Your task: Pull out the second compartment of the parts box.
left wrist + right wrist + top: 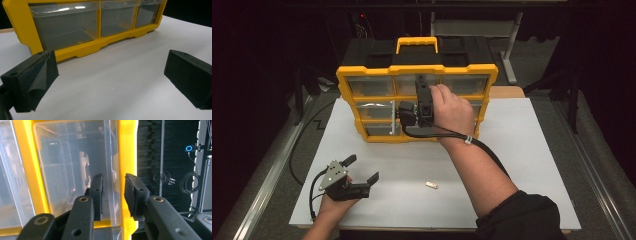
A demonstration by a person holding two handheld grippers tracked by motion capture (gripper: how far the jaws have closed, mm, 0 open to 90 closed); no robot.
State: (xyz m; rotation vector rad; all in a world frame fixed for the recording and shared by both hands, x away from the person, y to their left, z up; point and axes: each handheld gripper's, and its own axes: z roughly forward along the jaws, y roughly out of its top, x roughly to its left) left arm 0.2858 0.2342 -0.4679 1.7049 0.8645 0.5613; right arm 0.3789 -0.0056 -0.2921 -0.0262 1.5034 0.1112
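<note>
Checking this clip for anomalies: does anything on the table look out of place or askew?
One small white piece lies loose on the white table, apart from the yellow drawer organizer; what it is can't be told. The organizer stands upright. Nothing spilled.

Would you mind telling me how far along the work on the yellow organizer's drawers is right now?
Early stage. Done: the right gripper has reached the top row of the yellow organizer, its jaws straddling the edge of a clear drawer. In hand: gripping that edge; whether the pads press yet is unclear. Left: pulling the drawer out. The left gripper rests open on the white board, and a small white piece lies unhandled.
</note>
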